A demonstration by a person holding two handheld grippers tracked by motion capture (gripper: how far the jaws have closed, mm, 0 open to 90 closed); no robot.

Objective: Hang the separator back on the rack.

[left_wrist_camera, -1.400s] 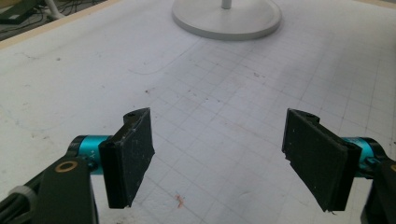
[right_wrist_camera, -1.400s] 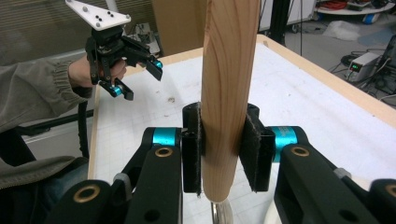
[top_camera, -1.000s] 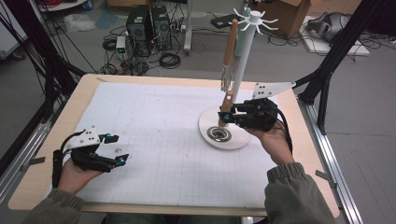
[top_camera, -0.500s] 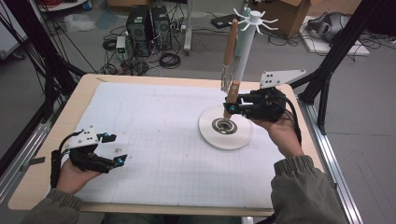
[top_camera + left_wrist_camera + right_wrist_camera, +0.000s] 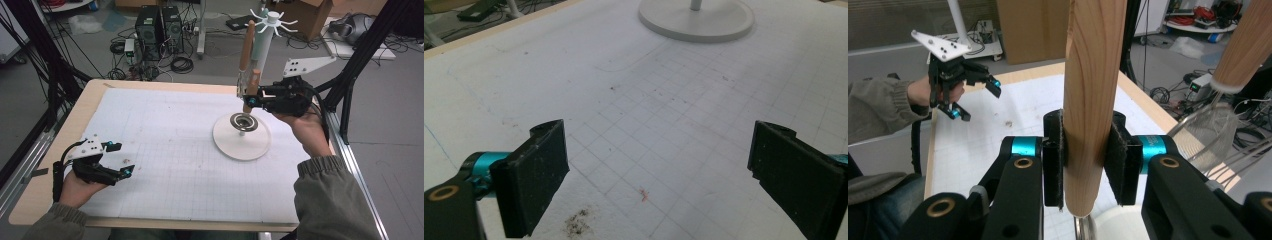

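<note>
The right gripper (image 5: 248, 100) clamps a wooden handle (image 5: 1091, 95) upright above the round white stand (image 5: 242, 143), far right. Near left, the left gripper (image 5: 116, 160) has just been opening, nothing between its jaws.

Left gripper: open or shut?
Open. The left gripper has its jaws spread wide, just been opening, with bare white mat between them.

no text, label, brand, number or sign is readable on anything here.
</note>
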